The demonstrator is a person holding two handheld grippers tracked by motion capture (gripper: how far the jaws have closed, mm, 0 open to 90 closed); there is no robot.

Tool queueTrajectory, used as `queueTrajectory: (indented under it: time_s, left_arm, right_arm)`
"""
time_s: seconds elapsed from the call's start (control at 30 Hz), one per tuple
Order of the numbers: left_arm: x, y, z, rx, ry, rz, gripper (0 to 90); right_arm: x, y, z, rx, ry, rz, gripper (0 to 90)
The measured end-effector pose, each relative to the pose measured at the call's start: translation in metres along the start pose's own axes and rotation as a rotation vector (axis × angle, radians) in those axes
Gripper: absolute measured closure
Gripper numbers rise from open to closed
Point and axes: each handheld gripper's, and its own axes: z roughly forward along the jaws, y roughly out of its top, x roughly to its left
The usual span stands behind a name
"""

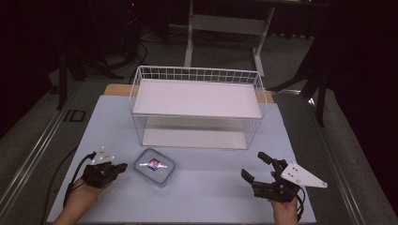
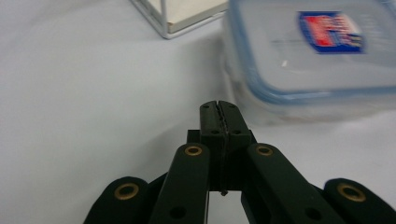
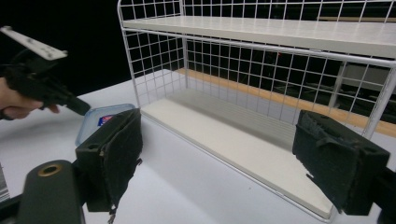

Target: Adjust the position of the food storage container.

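Near the person, at the left, the left tool (image 1: 123, 166) lies low on the pale worktop (image 1: 211, 187); its two black jaws are pressed tight together with nothing between them; its tip sits just beside the little box (image 1: 155, 166), at the box's left side, and I cannot tell if it touches. It looks like a closed tool is there to nudge the box, not to pick it up, because shut jaws cannot grab.

At the near right, the right tool (image 1: 256, 167) rests in the other hand; its jaws are spread wide and hold nothing; it sits well apart from the box and points toward the wire rack (image 1: 199, 105), so it seems to be waiting for its turn.

The box sits on the worktop, left of the middle, just in front of the rack's near left corner. It is a low see-through box with round corners and a lid that has a blue edge; on top of the lid is a red and blue sticker; I cannot tell what is inside it.

Farther back stands the white wire rack; it has a flat shelf low down and another up high, and both are bare; maybe the box will go in there.
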Motion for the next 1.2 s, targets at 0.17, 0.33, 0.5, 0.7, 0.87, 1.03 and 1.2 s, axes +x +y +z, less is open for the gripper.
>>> queueTrajectory:
  time_s: [0.17,0.33,0.5,0.7,0.87,1.03,1.2]
  left_arm:
    - [-0.003,0.005,0.015,0.025,-0.038,0.023,90.0]
    - [-0.017,0.008,0.019,0.022,-0.073,0.033,90.0]
    - [-0.036,0.011,0.023,0.022,-0.117,0.056,90.0]
    - [-0.056,0.020,0.035,0.020,-0.176,0.071,90.0]
    - [-0.083,0.032,0.052,0.027,-0.254,0.109,90.0]
    - [-0.090,0.035,0.056,0.033,-0.252,0.131,90.0]
    - [-0.085,0.038,0.055,0.028,-0.234,0.100,90.0]
  right_arm:
    - [-0.002,-0.001,0.000,0.003,0.003,0.010,16.0]
    - [-0.003,-0.001,-0.001,0.000,0.005,0.016,16.0]
    - [-0.002,-0.001,0.000,0.001,0.006,0.010,16.0]
    - [-0.002,-0.001,0.000,0.004,0.009,0.010,16.0]
    - [-0.001,-0.002,0.001,0.010,0.013,0.010,16.0]
    - [-0.002,-0.003,0.002,0.019,0.009,0.009,16.0]
    - [-0.003,-0.003,0.002,0.021,0.011,0.008,16.0]
